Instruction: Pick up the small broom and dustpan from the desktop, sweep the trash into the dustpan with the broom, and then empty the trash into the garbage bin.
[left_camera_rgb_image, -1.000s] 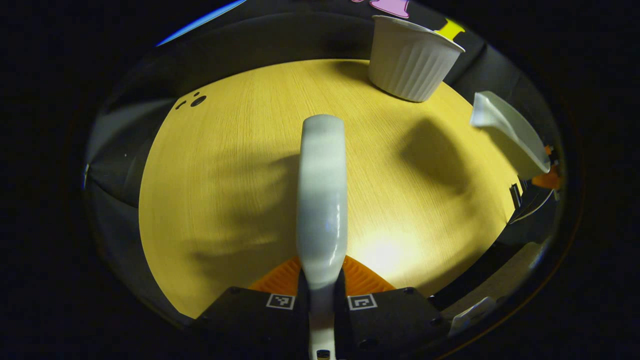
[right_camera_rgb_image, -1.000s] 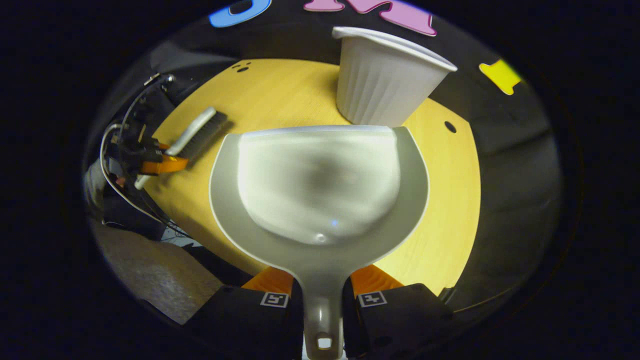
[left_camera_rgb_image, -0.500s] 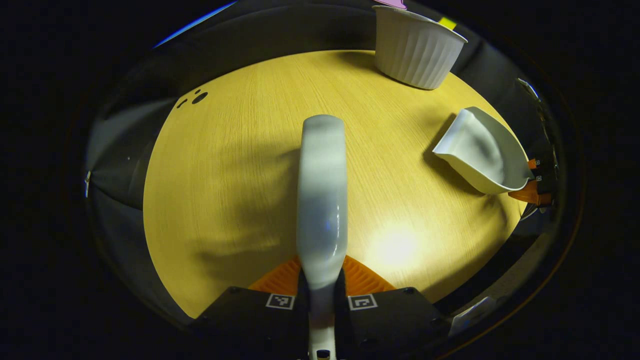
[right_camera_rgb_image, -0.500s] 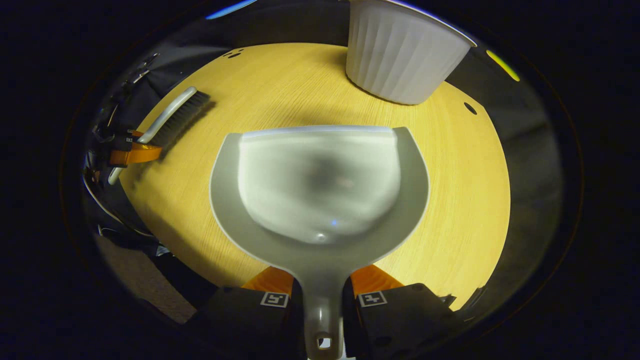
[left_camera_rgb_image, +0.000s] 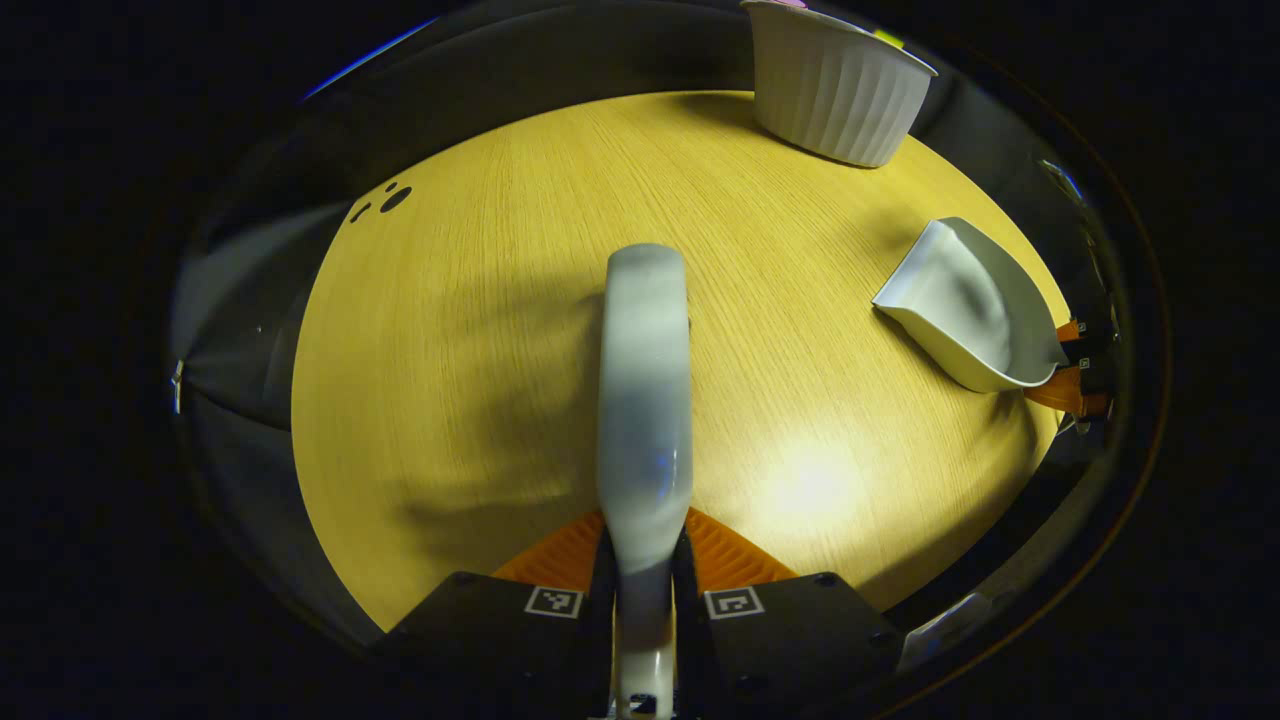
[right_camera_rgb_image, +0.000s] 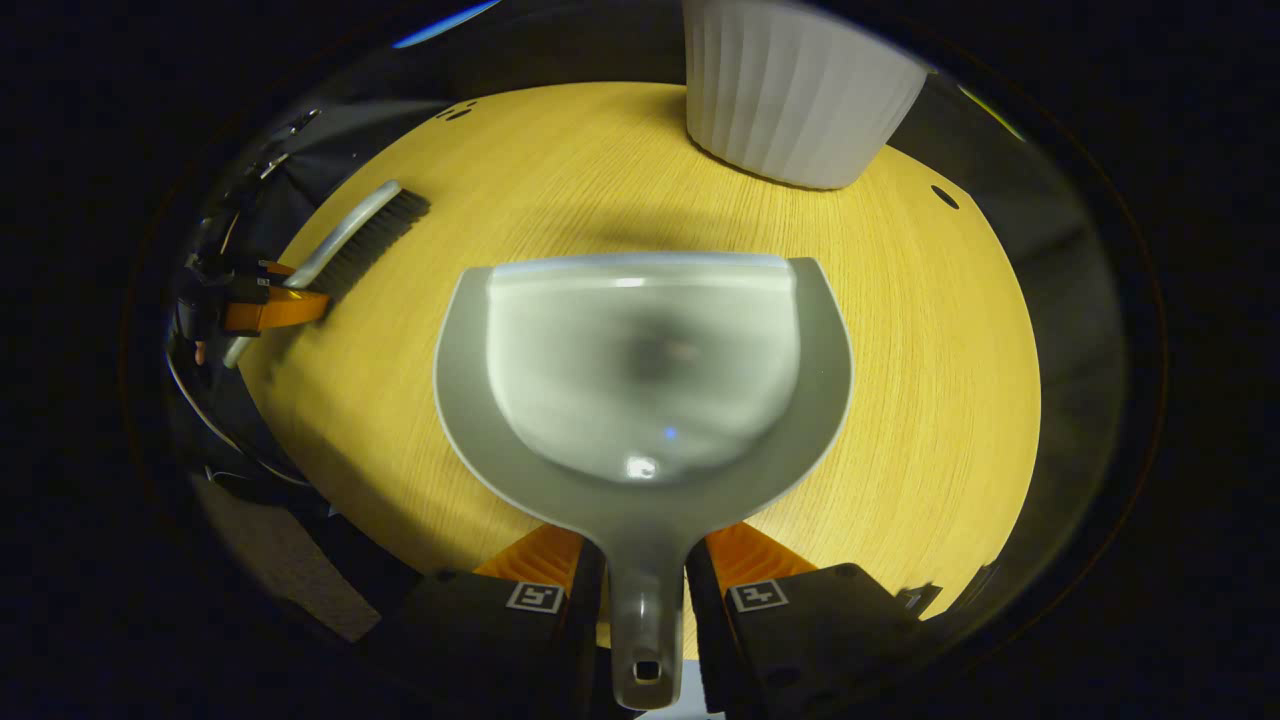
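Observation:
The small broom's pale handle (left_camera_rgb_image: 645, 400) runs up the middle of the left gripper view, and my left gripper (left_camera_rgb_image: 645, 530) is shut on its near end. The right gripper view has the broom (right_camera_rgb_image: 350, 235) at the far left with its dark bristles down on the desktop. My right gripper (right_camera_rgb_image: 645, 540) is shut on the handle of the grey dustpan (right_camera_rgb_image: 640, 370), whose hollow holds nothing. In the left gripper view the dustpan (left_camera_rgb_image: 965, 305) sits low on the table at the right edge, with the right gripper (left_camera_rgb_image: 1065, 375) behind it.
A white ribbed garbage bin (left_camera_rgb_image: 835, 85) (right_camera_rgb_image: 795, 95) stands at the far side of the round wooden table (left_camera_rgb_image: 480, 330). Small dark holes (left_camera_rgb_image: 395, 198) mark the table's far left. Cables hang by the left gripper (right_camera_rgb_image: 265, 305), beyond the table edge.
The dustpan has come down from the air beside the bin to the table at the right. Both views have tipped down. The fingers of both grippers stand slightly wider apart.

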